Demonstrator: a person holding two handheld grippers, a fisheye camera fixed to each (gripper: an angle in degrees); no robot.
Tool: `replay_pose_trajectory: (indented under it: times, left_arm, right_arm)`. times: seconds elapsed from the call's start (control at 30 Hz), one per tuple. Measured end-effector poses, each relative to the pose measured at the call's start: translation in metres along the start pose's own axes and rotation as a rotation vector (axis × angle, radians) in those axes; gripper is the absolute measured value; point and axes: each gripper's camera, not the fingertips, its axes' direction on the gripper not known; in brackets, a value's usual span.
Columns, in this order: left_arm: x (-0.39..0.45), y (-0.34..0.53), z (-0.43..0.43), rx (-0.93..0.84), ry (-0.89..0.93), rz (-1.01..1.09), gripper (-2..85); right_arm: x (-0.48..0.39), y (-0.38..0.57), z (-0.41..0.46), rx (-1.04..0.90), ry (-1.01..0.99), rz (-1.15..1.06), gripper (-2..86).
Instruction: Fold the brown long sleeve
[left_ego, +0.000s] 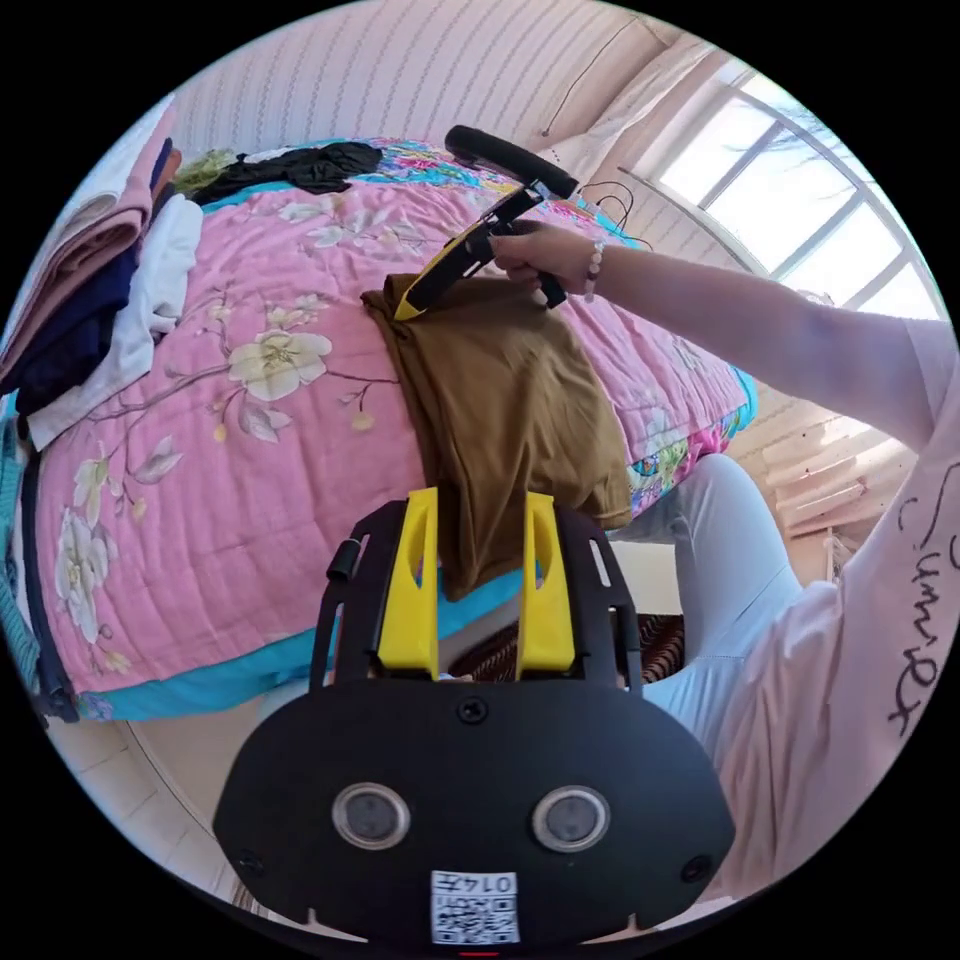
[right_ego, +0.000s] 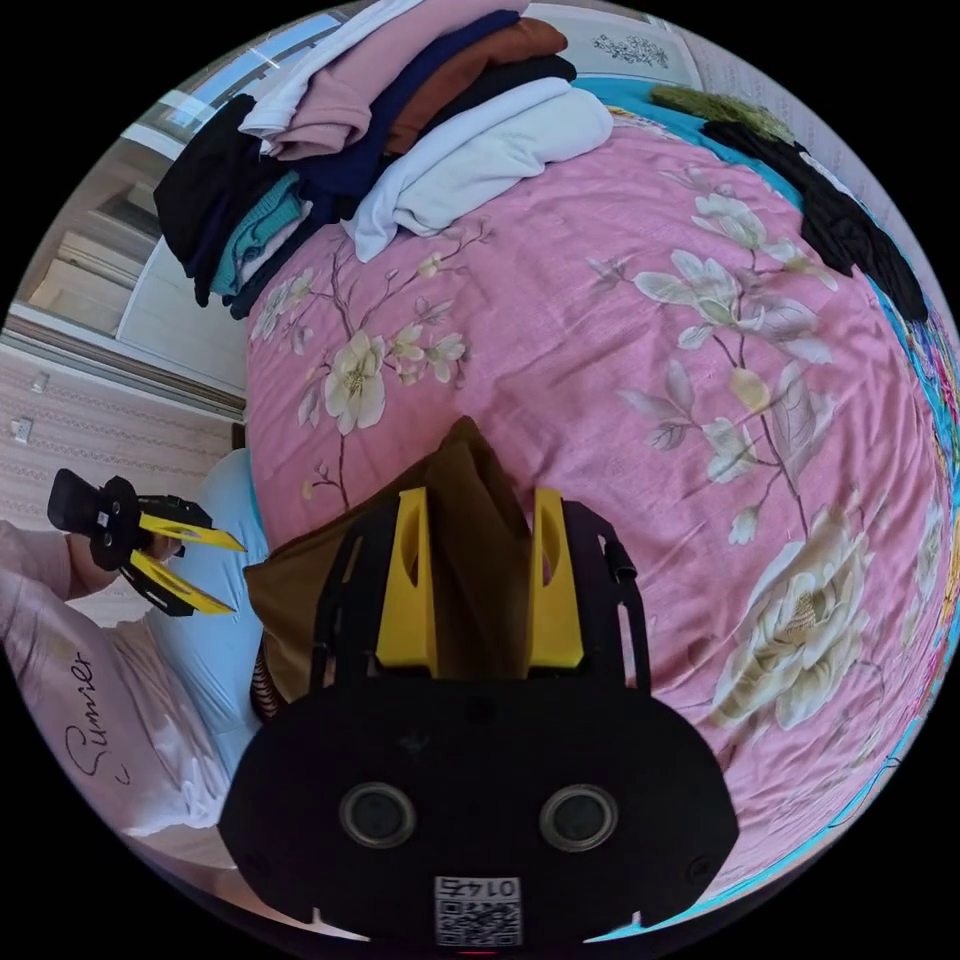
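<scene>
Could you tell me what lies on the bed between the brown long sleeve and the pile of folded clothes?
In the right gripper view, nothing lies between the brown long sleeve and the pile of folded clothes: only bare pink floral bedspread lies there.

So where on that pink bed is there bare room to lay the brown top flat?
The widest bare stretch of the pink quilt lies between the stacked clothes and the black garment. The bed's near edge is taken by the brown top, and the stack's corner is crowded.
</scene>
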Motion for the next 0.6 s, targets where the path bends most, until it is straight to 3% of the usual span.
replay_pose_trajectory:
  times: [0.03, 0.13, 0.27, 0.37, 0.6]
  left_arm:
    - [-0.004, -0.001, 0.012, -0.068, -0.002, -0.021, 12.0]
    - [-0.006, 0.003, 0.014, -0.053, -0.019, -0.051, 10.5]
    - [-0.001, 0.016, -0.002, -0.027, -0.003, -0.031, 0.5]
    - [0.012, 0.031, -0.027, 0.036, -0.033, 0.025, -0.7]
    - [0.070, 0.079, -0.113, 0.227, -0.046, 0.188, -1.0]
  right_arm:
    - [-0.001, -0.001, 0.008, 0.014, -0.002, 0.013, 12.8]
    - [-0.011, -0.001, 0.025, 0.039, -0.023, -0.018, 7.4]
    - [-0.027, 0.019, 0.024, 0.182, -0.045, -0.024, 4.0]
    - [-0.050, 0.054, 0.006, 0.376, -0.010, -0.026, 3.3]
    - [-0.116, 0.127, -0.019, 0.601, 0.090, 0.013, 2.9]
